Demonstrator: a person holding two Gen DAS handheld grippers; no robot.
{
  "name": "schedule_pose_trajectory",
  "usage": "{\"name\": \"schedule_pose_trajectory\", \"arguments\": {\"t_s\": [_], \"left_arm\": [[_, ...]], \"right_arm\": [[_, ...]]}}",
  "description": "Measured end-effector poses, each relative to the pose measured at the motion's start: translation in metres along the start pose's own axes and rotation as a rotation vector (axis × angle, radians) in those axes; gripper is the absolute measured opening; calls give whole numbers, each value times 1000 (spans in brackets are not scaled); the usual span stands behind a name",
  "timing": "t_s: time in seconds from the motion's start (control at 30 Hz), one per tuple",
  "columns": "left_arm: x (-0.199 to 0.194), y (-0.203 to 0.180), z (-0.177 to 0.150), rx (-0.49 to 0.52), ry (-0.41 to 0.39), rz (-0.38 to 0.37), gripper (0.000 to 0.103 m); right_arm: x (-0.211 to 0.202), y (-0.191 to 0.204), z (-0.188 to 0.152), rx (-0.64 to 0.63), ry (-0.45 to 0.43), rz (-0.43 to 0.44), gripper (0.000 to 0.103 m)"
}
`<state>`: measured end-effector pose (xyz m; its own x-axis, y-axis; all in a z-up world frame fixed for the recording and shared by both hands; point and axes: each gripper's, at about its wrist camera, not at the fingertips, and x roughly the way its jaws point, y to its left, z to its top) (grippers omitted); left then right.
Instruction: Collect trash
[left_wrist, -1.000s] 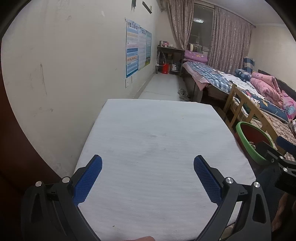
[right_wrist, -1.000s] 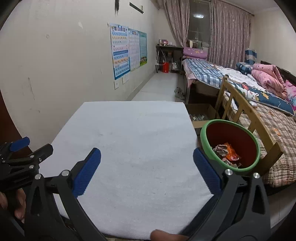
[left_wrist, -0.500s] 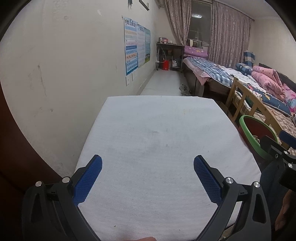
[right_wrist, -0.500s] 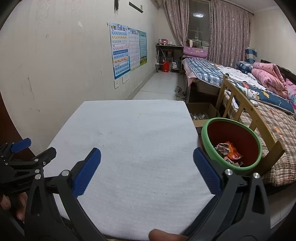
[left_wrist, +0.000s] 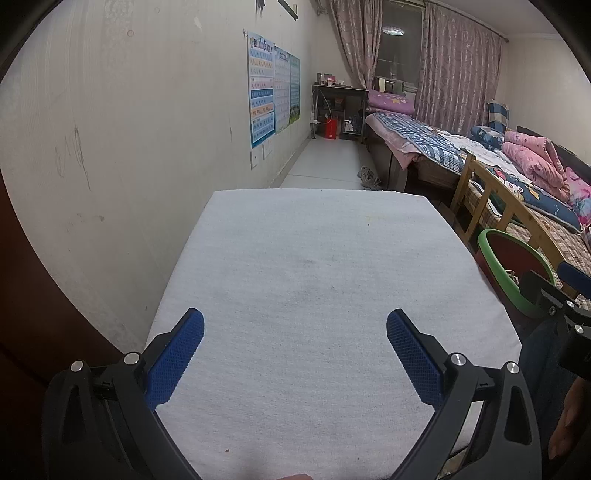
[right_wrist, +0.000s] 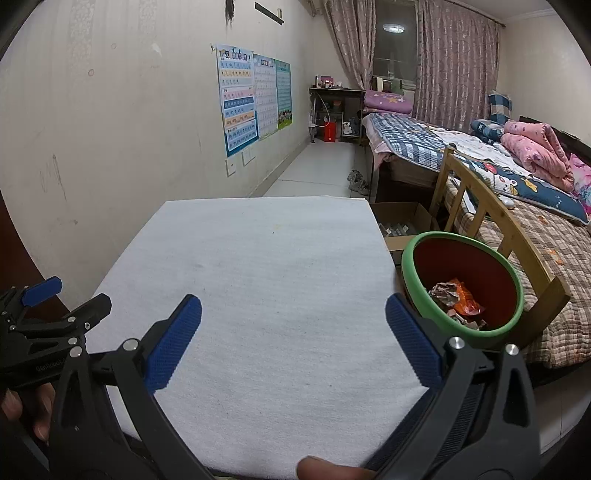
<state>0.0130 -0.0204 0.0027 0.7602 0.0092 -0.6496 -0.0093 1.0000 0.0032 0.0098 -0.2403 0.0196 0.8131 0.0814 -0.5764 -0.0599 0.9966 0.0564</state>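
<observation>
A round bin (right_wrist: 413, 269) with a green rim and red inside stands just right of the white padded table (right_wrist: 266, 280). Crumpled wrappers, one orange (right_wrist: 461, 299), lie at its bottom. Part of the same bin (left_wrist: 496, 275) shows at the right in the left wrist view. My right gripper (right_wrist: 293, 317) hangs open over the table's near edge, nothing between its blue pads. My left gripper (left_wrist: 295, 332) is open too, above the bare table (left_wrist: 314, 280). The left gripper (right_wrist: 48, 317) shows at the left edge of the right wrist view. No trash lies on the table.
A wall with posters (right_wrist: 240, 107) runs along the left. A wooden bed frame (right_wrist: 491, 221) with bedding stands right of the bin. An open cardboard box (right_wrist: 402, 221) sits on the floor beyond the bin. A desk (left_wrist: 334, 103) is at the far end.
Both grippers have drawn back and tilted up a little, so the table's far edge sits lower in each view. Both stay open; nothing picked up or released.
</observation>
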Motion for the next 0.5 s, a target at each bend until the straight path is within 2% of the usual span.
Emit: {"name": "schedule_pose_trajectory", "arguments": {"t_s": [0.5], "left_arm": [[0,0,-1,-3,2,1,95]], "right_arm": [[2,0,-1,-2,3,-1,98]]}}
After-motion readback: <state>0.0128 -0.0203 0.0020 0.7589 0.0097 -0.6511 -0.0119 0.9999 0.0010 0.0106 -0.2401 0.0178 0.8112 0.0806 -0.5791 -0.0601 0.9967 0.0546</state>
